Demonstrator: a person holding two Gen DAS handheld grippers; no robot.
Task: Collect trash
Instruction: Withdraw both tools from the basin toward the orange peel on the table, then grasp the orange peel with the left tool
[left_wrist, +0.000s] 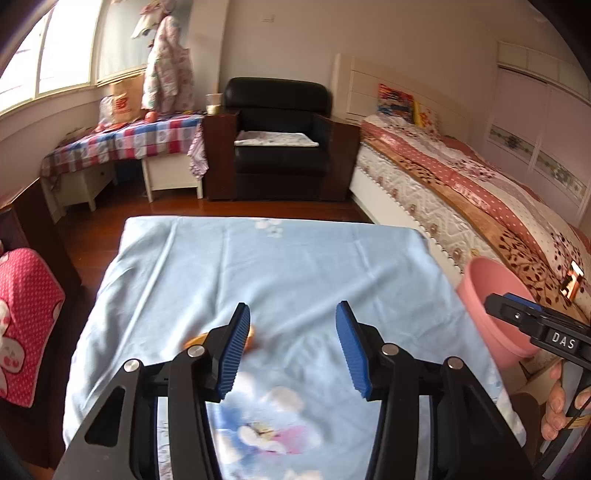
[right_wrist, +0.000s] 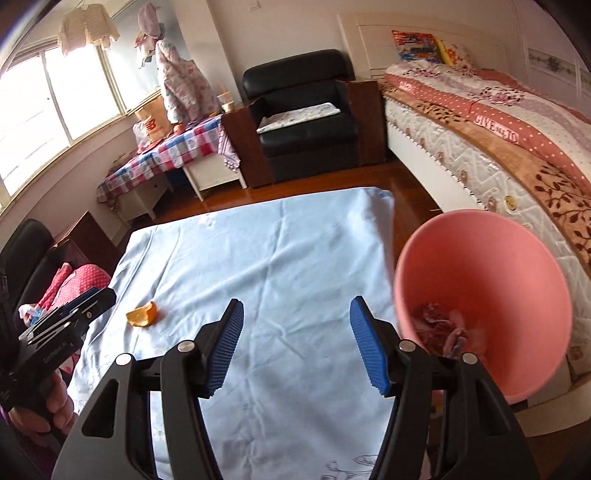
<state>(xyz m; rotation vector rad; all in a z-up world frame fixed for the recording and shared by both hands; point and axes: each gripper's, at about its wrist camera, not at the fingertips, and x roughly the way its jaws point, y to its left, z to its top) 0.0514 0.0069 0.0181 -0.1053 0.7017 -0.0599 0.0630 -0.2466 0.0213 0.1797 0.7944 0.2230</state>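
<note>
Left wrist view: left gripper (left_wrist: 292, 345) over the blue cloth (left_wrist: 295, 266), jaws spread wide, nothing between them. Orange peel (left_wrist: 252, 336) on the cloth, mostly hidden behind the left-hand finger, only an edge showing. Pink bin (left_wrist: 491, 295) off the cloth's right edge, near the peel's far side. Right gripper body visible beside the bin. Right wrist view: right gripper (right_wrist: 296, 345) above the same cloth, jaws likewise wide and empty. Peel (right_wrist: 142, 314) lying alone toward the cloth's left side, well apart from the bin (right_wrist: 480, 258). Bin just beside the cloth's right edge, tilted mouth toward the camera, crumpled scraps (right_wrist: 441, 325) at its bottom. Judged step: approach to the last loose piece. Next move calls for shifting the left gripper leftward to centre the peel between the pads, lowering to the cloth, closing without pinching fabric, then carrying across to the bin.
</note>
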